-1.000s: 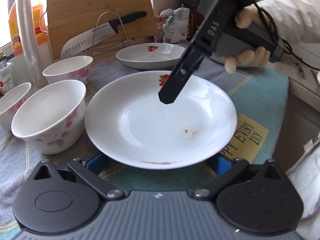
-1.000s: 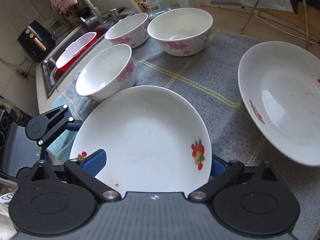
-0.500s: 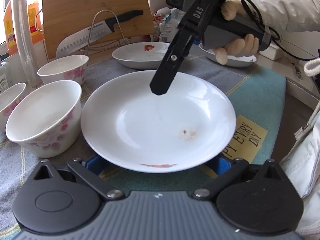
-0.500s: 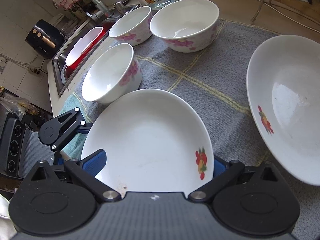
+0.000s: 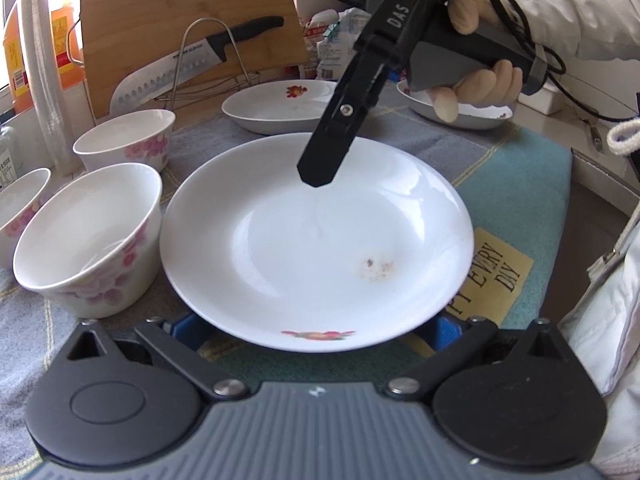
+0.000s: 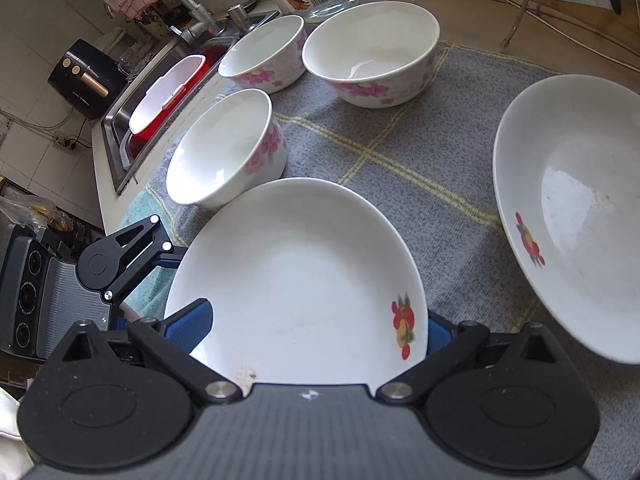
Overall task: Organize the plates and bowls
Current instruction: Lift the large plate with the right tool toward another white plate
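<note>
The white shallow ceramic plate with a red fruit motif (image 5: 316, 248) sits on the grey checked cloth (image 6: 420, 152) covering the counter (image 6: 472, 24). The left gripper (image 5: 316, 326) is spread wide, its blue pads on either side of the plate's near rim. The right gripper (image 6: 316, 322) is likewise spread about the same plate from the opposite side. Three white floral-patterned bowls (image 6: 228, 148) stand just beside it. A second white fruit-motif plate (image 6: 580, 208) lies apart.
</note>
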`<state>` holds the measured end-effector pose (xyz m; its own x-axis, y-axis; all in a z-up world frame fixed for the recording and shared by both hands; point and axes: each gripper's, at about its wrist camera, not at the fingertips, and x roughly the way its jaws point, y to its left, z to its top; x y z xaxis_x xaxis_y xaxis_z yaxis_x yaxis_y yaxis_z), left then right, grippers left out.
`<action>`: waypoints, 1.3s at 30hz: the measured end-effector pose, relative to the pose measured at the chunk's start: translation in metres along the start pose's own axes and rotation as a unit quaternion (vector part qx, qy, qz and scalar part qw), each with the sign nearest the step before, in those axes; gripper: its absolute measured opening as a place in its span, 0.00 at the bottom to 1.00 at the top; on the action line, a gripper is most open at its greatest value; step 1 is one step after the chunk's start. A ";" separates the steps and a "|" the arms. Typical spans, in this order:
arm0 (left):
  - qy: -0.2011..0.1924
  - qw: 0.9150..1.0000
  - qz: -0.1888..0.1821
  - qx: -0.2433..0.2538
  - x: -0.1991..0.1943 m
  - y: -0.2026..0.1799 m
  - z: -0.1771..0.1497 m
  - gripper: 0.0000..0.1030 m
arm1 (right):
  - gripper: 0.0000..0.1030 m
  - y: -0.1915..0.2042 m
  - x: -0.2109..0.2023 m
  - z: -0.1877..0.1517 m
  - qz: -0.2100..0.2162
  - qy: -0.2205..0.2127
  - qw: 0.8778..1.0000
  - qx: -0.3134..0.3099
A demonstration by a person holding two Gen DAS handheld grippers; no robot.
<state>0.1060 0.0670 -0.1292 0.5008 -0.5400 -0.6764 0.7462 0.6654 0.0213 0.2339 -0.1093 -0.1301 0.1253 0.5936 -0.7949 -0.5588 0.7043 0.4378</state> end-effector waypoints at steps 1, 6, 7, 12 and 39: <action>0.001 1.000 -0.001 -0.001 -0.001 0.000 0.000 1.00 | 1.00 0.000 -0.002 0.000 0.002 -0.001 1.000 -0.001; -0.003 1.000 0.001 -0.001 -0.007 -0.003 0.006 1.00 | 1.00 0.004 -0.009 -0.005 0.003 -0.006 1.000 -0.005; -0.003 1.000 0.003 0.002 -0.008 -0.005 0.007 1.00 | 1.00 0.003 -0.011 -0.006 0.004 -0.006 1.000 -0.005; -0.003 1.000 0.007 0.004 -0.008 -0.012 0.018 1.00 | 1.00 0.002 -0.021 -0.014 0.006 -0.010 1.000 -0.007; -0.011 0.998 -0.036 0.055 0.056 -0.079 0.102 1.00 | 1.00 -0.073 -0.127 -0.084 -0.030 -0.069 0.997 0.032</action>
<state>0.1198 -0.0681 -0.0940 0.4526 -0.5963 -0.6630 0.8235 0.5648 0.0542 0.1901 -0.2687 -0.0962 0.2704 0.5945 -0.7573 -0.4934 0.7610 0.4212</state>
